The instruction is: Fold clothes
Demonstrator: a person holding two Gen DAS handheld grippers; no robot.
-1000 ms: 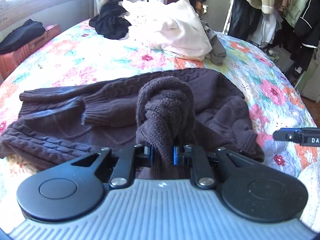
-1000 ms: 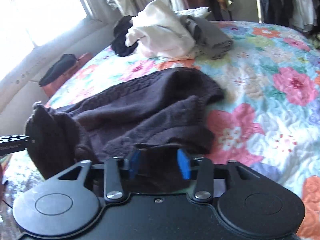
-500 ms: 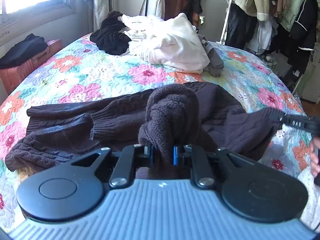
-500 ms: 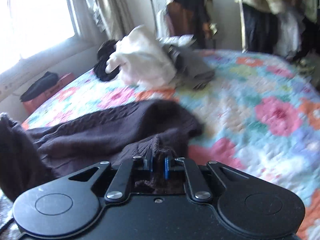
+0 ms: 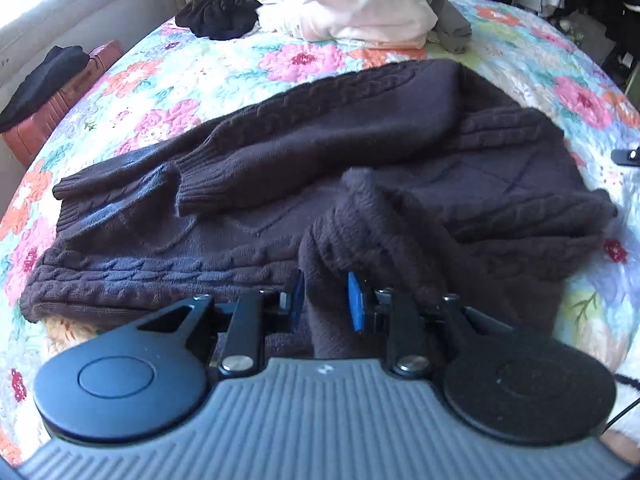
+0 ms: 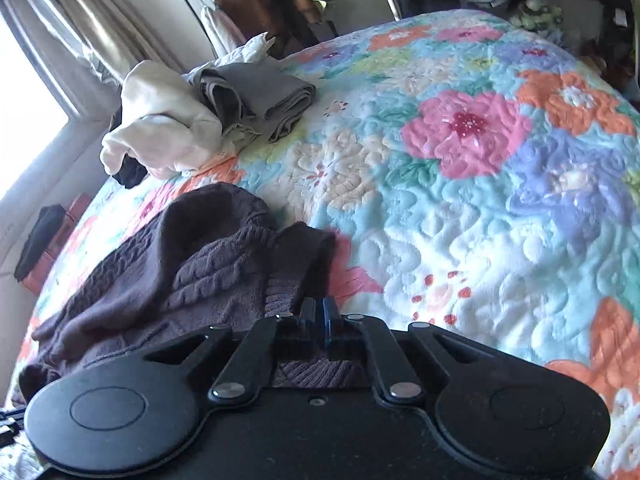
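Observation:
A dark brown cable-knit sweater (image 5: 360, 140) lies spread across the floral quilt (image 5: 200, 72), one sleeve folded over its body. My left gripper (image 5: 326, 298) sits low at the sweater's near edge. A bunched fold of the knit fills the gap between its blue pads, and the jaws are opening. In the right wrist view the sweater (image 6: 180, 272) lies to the left. My right gripper (image 6: 319, 312) pinches its right edge in a narrow gap, with ribbed hem showing behind the fingers; its jaws are opening too. The right gripper's tip (image 5: 626, 156) shows at the left view's right edge.
A pile of white (image 5: 360, 4), black (image 5: 220, 12) and grey clothes (image 6: 256, 96) sits at the far side of the bed. A reddish case with a black garment (image 5: 60, 92) stands left of the bed by the window. A clothes rack (image 6: 260, 4) stands behind.
The left gripper has lowered the raised bunch of sweater down onto the garment. The right gripper shut on the sweater's edge and moved to the right with it.

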